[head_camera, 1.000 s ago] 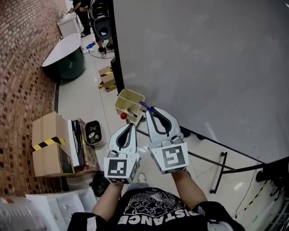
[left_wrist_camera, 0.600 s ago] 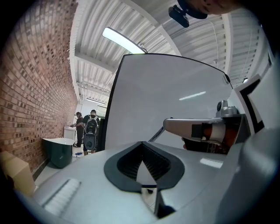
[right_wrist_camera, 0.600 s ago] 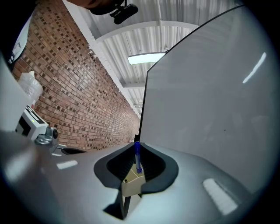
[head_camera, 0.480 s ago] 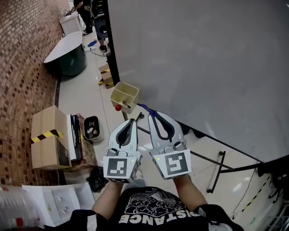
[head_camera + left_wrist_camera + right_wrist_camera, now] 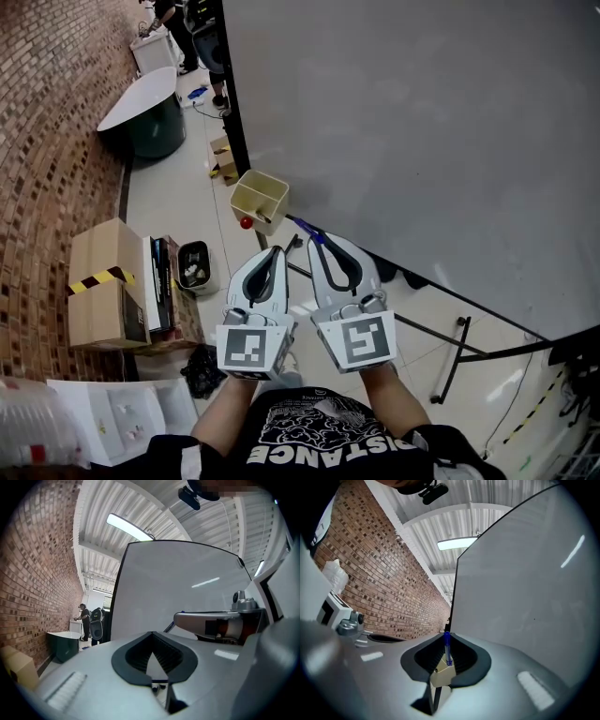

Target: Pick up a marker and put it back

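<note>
1. Pinches a blue marker in the right gripper, jaws clamped on the barrel, blue end poking out ahead past the tips.
2. Confirms it from the head view: pokes the marker's tip forward and a touch left of that gripper's nose.
3. Holds the left gripper just beside the right one, on its left, nose a little further back. Jaws together there, nothing between them.
4. Spots a beige bin ahead of both grippers, near the marker's tip but apart from it, slightly to its left. Open top, something dark and thin inside, too small to tell.
5. Catches a red ball right at the bin's near corner, ahead of the left gripper.
6. Finds the whiteboard ahead and to the right of the right gripper, with the bin at its dark edge.
7. Looks down left of the left gripper: a cardboard box with yellow-and-black tape on the floor, well apart, and a brick wall beyond it.
8. Picks out a dark tub with a white top far ahead, past the bin, along that wall.
</note>
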Available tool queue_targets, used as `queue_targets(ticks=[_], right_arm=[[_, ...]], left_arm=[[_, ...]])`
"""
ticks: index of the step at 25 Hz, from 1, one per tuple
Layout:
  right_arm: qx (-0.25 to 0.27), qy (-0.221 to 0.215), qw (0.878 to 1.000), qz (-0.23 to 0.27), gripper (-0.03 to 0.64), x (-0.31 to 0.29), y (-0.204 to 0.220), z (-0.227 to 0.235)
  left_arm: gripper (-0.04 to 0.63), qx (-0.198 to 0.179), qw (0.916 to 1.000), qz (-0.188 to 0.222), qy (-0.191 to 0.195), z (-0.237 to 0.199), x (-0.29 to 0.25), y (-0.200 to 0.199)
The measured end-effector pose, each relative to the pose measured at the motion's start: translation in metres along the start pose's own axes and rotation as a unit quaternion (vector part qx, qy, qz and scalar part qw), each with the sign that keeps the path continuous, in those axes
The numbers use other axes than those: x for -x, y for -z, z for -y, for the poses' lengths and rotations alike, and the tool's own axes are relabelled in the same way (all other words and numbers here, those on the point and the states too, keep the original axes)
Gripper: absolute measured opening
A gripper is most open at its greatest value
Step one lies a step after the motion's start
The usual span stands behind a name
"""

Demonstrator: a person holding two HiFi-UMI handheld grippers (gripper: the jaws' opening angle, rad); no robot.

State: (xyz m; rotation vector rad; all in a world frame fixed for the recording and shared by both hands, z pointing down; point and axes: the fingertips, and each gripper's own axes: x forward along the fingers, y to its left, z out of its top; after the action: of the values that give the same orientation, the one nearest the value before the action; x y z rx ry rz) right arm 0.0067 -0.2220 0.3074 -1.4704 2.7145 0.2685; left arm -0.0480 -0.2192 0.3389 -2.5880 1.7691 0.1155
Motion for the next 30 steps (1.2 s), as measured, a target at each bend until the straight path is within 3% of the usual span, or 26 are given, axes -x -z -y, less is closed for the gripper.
queue_targets(ticks=[13, 30], right_arm=[[0.001, -0.004, 1.0, -0.004, 0.034, -0.034, 0.008, -0.006], [0.015, 0.013, 0.999, -0.042, 0.034, -0.101, 0.043, -0.004]], left_arm=[[0.006, 0.003, 0.9997, -0.025, -0.006, -0.03, -0.011, 0.016], [0.006, 0.01, 0.9986, -0.041, 0.032, -0.067, -0.039, 0.034]])
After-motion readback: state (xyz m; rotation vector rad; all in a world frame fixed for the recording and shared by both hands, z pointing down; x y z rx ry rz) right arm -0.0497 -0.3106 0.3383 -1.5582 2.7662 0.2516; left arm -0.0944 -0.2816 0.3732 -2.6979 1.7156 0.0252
